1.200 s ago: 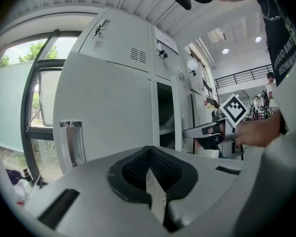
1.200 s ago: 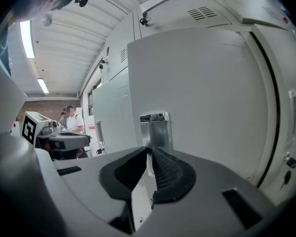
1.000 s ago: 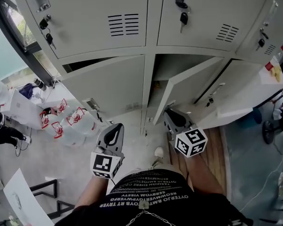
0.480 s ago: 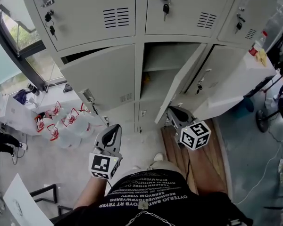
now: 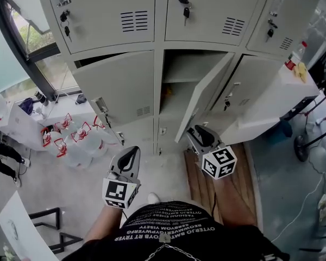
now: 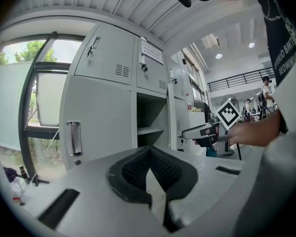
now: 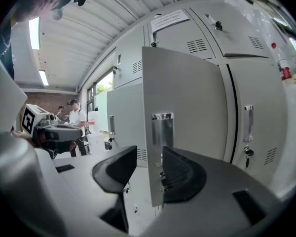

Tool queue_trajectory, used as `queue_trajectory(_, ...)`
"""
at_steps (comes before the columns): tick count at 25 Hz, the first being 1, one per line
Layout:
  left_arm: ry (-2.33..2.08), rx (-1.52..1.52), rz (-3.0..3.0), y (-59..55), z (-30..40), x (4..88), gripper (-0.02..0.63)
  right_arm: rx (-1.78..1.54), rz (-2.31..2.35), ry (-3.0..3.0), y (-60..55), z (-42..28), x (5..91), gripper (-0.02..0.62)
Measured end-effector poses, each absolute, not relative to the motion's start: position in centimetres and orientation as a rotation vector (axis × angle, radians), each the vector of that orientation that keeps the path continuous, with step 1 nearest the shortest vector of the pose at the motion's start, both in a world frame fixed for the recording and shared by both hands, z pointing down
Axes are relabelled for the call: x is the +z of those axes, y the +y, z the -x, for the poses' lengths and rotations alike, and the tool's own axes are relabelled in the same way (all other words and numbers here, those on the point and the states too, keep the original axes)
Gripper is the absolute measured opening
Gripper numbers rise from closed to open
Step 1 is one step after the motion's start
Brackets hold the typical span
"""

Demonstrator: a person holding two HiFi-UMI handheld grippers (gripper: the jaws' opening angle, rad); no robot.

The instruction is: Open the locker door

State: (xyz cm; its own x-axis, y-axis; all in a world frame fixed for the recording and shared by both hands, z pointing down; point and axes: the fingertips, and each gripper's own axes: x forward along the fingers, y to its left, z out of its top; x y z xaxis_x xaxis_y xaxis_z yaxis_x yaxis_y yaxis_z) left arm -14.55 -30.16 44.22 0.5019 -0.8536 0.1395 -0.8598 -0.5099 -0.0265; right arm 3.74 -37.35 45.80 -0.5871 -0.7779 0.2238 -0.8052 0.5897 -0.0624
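Note:
The middle lower locker door (image 5: 204, 94) stands swung out, and the compartment with its shelf (image 5: 179, 88) shows behind it. My right gripper (image 5: 194, 132) is at the door's free edge. In the right gripper view the door (image 7: 187, 93), with its metal handle (image 7: 163, 132), has that edge between the jaws of my right gripper (image 7: 148, 174). Those jaws have just been opening; the left pad stands off the door. My left gripper (image 5: 131, 152) hangs in front of the left lower locker, its jaws (image 6: 150, 164) shut on nothing.
The left lower door (image 5: 117, 88) sits slightly ajar, with a handle (image 6: 73, 138). Packs of water bottles (image 5: 70, 140) lie on the floor at left by the window. A white table (image 5: 282, 94) is at right and wooden boards (image 5: 206, 175) underfoot. People (image 7: 76, 120) stand far off.
The middle door has swung a little wider with my right gripper at its edge, and that gripper's jaws have spread. Both grippers have drifted across the lockers.

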Motion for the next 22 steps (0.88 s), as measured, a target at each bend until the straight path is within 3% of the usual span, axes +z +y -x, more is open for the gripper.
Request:
queue_trajectory(7,-1.489,0.235,-2.665,-28.5,11.5,45.5,-0.008,0.260,-1.230,-2.670,-38.1,-3.8,45.9,0.204)
queue_trajectory(22,-1.534,0.299,-2.682,-27.4,12.3,44.8,-0.008,0.241,-1.241,-2.683,-40.4,-2.0,45.8,0.183)
